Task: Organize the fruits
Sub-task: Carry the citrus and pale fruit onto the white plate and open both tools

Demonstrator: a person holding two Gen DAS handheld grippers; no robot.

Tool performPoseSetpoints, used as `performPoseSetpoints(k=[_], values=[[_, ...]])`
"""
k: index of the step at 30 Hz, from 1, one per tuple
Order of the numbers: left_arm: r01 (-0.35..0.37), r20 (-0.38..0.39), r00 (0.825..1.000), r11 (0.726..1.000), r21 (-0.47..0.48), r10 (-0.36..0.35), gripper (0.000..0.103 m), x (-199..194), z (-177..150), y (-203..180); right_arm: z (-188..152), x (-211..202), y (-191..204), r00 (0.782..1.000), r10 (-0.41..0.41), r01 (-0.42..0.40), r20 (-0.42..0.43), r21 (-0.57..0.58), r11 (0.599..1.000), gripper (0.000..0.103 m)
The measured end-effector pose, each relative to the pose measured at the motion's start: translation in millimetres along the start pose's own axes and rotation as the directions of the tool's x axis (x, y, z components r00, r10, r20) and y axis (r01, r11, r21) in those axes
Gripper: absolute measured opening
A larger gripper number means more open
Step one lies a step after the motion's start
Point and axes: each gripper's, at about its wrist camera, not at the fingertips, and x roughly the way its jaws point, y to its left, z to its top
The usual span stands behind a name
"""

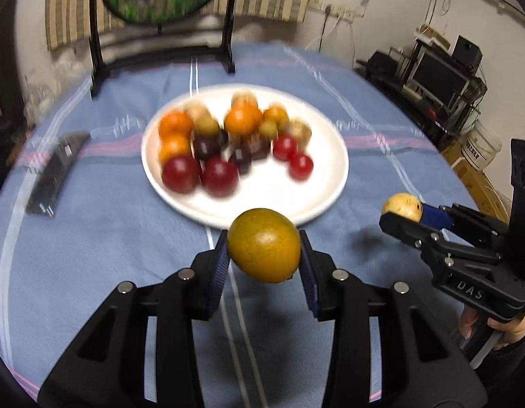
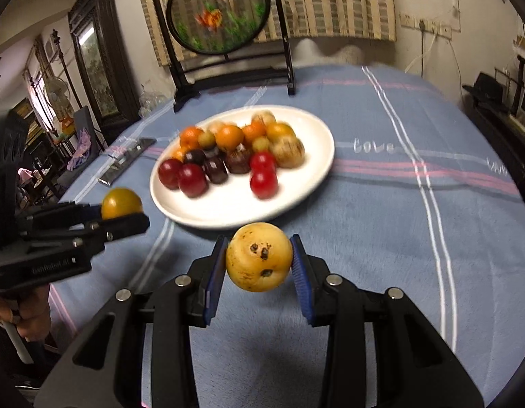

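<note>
Blue fleece cloth (image 2: 381, 224) with pink and white stripes covers the table. White plate (image 1: 316, 200) near its middle serves as landmark.

On the plate: a blurred cluster of small fruit, with oranges (image 1: 242, 120) toward the far side, dark brown ones (image 1: 208, 146) in the middle, red ones (image 1: 218, 175) toward the near rim. Near right part of the plate bare.

Left gripper (image 1: 264, 255), just in front of the plate's near rim, above the cloth: jaws clamped on a green-orange fruit (image 1: 264, 245), blue pads against both its sides. Fruit clear of the cloth, shadow underneath.

Right gripper (image 2: 259, 263), also just in front of the plate's near rim: jaws clamped on a yellow fruit (image 2: 259, 256) with dark spots, pads pressing either side, lifted off the cloth.

From each wrist view the other gripper shows beside the plate with its fruit at the tips. A hand (image 1: 500, 331) grips the right tool's handle.

Left of the plate: dark flat object (image 1: 54, 176) on the cloth, blurred. Behind the plate: round picture in a black stand (image 2: 218, 10).
</note>
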Motion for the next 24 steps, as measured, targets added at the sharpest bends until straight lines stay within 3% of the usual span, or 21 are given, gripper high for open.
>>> performPoseSetpoints(k=[6,12,16,24], values=[[-0.033,0.065,0.997,0.999,0.021,0.031,0.039,-9.8,33.7,2.7,34.8,-8.8,12.6,0.997,0.004,0.001,0.075,-0.068,0.998,0.038],[-0.050,0.064,0.997,0.999,0.004,0.050,0.039,11.2,59.2,11.0,66.0,10.1,16.0,0.995,0.006,0.004,0.096,-0.104,0.995,0.038],[-0.086,0.044,0.995,0.996,-0.008,0.087,0.039,35.5,71.0,20.4,85.4,44.3,12.2,0.998,0.032,-0.026,0.060,-0.091,0.995,0.038],[-0.109,-0.016,0.994,0.994,-0.023,0.109,0.039,75.9,83.6,36.9,99.4,111.6,7.0,0.999,0.005,-0.007,-0.035,-0.066,0.998,0.038]])
